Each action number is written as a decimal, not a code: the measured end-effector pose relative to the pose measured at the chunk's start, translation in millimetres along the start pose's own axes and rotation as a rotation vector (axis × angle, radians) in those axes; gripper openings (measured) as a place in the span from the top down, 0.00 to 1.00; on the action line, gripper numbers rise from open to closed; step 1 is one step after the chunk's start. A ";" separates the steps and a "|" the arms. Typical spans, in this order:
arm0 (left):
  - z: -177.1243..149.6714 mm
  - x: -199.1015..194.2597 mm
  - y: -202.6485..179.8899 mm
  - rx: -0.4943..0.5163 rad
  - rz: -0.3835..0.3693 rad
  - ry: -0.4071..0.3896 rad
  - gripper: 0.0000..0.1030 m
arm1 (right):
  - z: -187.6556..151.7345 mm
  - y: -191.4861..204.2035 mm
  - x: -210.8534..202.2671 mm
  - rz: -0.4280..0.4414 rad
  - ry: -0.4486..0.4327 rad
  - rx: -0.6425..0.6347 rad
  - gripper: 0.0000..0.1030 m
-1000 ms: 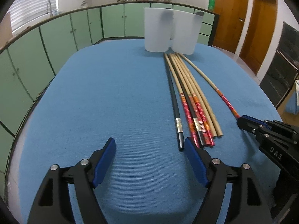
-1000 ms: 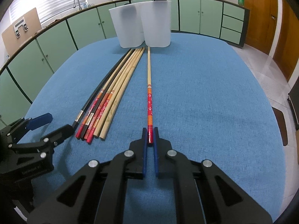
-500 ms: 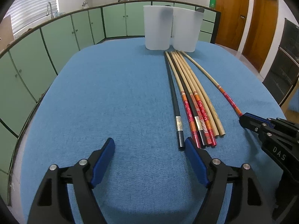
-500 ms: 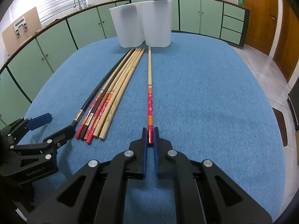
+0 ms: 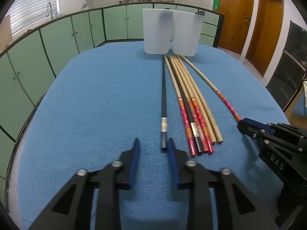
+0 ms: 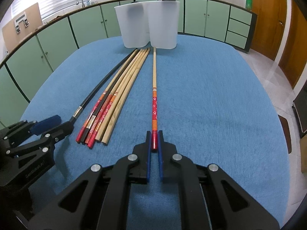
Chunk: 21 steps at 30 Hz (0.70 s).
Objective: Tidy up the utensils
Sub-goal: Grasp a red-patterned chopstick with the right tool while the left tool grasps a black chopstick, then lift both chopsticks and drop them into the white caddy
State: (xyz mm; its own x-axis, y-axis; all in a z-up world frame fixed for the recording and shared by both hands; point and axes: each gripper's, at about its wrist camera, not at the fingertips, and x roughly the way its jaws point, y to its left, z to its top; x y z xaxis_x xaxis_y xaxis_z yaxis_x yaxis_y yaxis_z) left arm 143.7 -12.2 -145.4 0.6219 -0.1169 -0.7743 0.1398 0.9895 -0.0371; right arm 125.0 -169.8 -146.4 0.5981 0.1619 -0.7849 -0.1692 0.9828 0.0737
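Several long chopsticks lie on the blue tablecloth (image 5: 96, 105). A black chopstick (image 5: 163, 99) with a silver band lies apart, left of a bundle of red-ended and plain bamboo ones (image 5: 193, 111). My left gripper (image 5: 152, 143) is open, its jaws partly closed around the black chopstick's near end. My right gripper (image 6: 154, 134) is shut on the red end of a single red-and-bamboo chopstick (image 6: 154, 88), which lies flat. Two white plastic containers (image 5: 170, 34) stand at the far end. The bundle (image 6: 113, 99) also shows in the right wrist view.
The table's left edge (image 5: 25, 126) drops off toward green cabinets (image 5: 57, 44). In the right wrist view the left gripper (image 6: 48, 126) sits at the lower left and the containers (image 6: 149, 25) stand at the far end. Wooden doors (image 5: 249, 19) are at the right.
My left gripper has moved right to the black chopstick's end and its jaws have narrowed around it. The right gripper stays shut on the red-ended chopstick.
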 end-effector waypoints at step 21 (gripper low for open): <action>29.6 -57.9 -1.8 -0.001 -0.019 -0.138 0.94 | 18.3 -7.5 -47.9 0.037 -0.126 -0.018 0.95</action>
State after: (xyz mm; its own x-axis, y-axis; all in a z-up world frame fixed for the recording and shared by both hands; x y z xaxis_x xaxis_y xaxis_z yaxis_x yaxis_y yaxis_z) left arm 130.3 -9.8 -81.8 0.7194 -0.1460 -0.6790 0.1517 0.9871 -0.0515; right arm 112.0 -183.3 -98.1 0.6847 0.2089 -0.6982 -0.2061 0.9744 0.0895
